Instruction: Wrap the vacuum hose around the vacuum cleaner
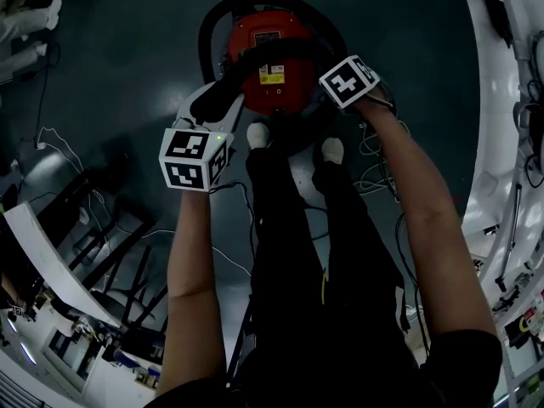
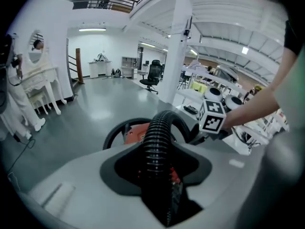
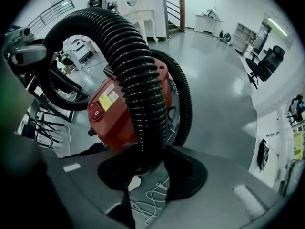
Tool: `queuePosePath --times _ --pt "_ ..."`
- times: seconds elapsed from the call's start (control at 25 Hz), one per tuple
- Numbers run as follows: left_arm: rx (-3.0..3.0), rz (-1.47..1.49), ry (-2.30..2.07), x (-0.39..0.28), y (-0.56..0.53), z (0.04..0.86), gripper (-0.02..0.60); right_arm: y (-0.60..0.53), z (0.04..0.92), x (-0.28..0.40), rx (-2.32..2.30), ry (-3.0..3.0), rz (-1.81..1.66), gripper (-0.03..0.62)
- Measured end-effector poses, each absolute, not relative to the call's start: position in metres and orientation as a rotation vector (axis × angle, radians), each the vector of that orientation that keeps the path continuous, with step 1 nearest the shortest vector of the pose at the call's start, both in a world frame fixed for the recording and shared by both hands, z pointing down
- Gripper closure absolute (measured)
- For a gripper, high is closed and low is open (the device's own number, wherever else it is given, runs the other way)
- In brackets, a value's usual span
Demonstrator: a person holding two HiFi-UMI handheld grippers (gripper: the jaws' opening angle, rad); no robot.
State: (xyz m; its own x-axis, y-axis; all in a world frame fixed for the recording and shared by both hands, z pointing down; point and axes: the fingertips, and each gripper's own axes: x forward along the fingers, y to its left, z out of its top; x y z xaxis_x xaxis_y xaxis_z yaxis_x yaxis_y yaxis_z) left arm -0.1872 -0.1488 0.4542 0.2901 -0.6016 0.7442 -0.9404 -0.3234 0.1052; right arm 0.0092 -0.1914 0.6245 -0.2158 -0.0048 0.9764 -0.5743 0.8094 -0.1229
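A red vacuum cleaner stands on the dark floor just ahead of the person's feet. Its black ribbed hose loops around the body and arches across the top. My left gripper is at the cleaner's near-left side, shut on the hose, which runs up between its jaws. My right gripper is at the near-right side, pointing steeply down, shut on another stretch of the hose. The red body shows behind it. The right gripper's marker cube appears in the left gripper view.
The person's white shoes stand right by the cleaner. Loose white cables lie on the floor to the right. White curved furniture lines the right side; dark racks and a white bench stand at the left.
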Motion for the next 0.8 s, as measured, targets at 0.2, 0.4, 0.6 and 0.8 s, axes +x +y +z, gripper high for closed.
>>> queuePosePath --times 0.2,0.4,0.6,0.8 --pt "1.978 0.852 -1.416 -0.205 -0.177 0.480 0.399 -0.197 0.634 0.010 0.489 -1.627 0.620 0.434" --pt "1.952 0.864 -1.433 -0.225 -0.204 0.496 0.396 -0.207 0.639 0.001 0.509 -1.569 0.649 0.434" --pt "1.952 0.898 -1.399 -0.240 -0.240 0.511 0.394 -0.218 0.643 -0.006 0.524 -1.523 0.690 0.436" --pt "1.973 0.939 -1.358 -0.242 -0.264 0.526 0.393 -0.222 0.649 -0.003 0.538 -1.480 0.723 0.437"
